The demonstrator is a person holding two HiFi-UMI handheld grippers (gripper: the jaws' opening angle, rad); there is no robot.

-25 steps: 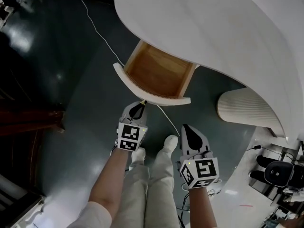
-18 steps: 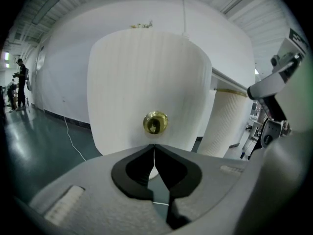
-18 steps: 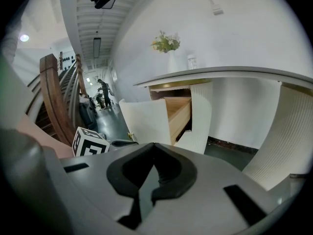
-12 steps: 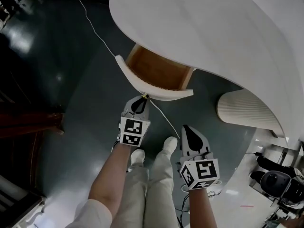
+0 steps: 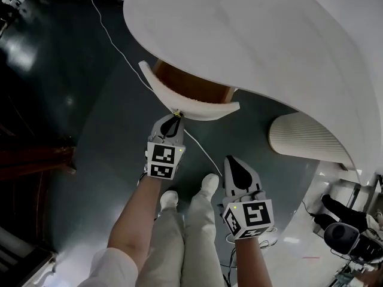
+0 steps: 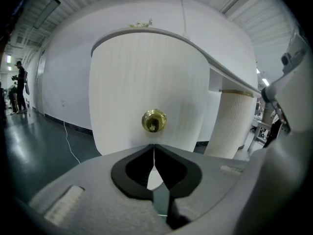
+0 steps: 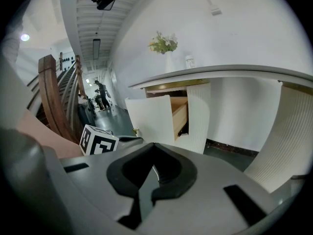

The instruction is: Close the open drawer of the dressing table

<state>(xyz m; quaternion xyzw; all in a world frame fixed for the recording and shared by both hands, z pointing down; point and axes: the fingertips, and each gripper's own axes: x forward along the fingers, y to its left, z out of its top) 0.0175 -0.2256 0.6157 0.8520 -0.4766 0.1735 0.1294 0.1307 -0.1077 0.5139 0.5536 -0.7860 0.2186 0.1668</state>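
Note:
The dressing table's white top [image 5: 269, 40] fills the upper right of the head view. Its drawer [image 5: 191, 103] sticks out only a little, with a strip of wooden inside [image 5: 191, 84] showing behind the curved white front. My left gripper [image 5: 174, 119] is shut, its tips against that front just below the brass knob [image 6: 154, 121]. The ribbed drawer front [image 6: 146, 77] fills the left gripper view. My right gripper [image 5: 234, 167] hangs back near the person's legs, shut and holding nothing. In the right gripper view the drawer [image 7: 178, 114] is seen from the side, part open.
A ribbed white pedestal [image 5: 305, 139] stands right of the drawer. A thin white cable [image 5: 114, 40] runs over the dark floor and under the drawer. The person's legs [image 5: 185, 232] are below the grippers. A wooden stair rail [image 7: 49, 97] is at the left.
The drawer has slid most of the way in under the table top. My left gripper has moved forward with its tips at the drawer front. The right gripper has hardly moved.

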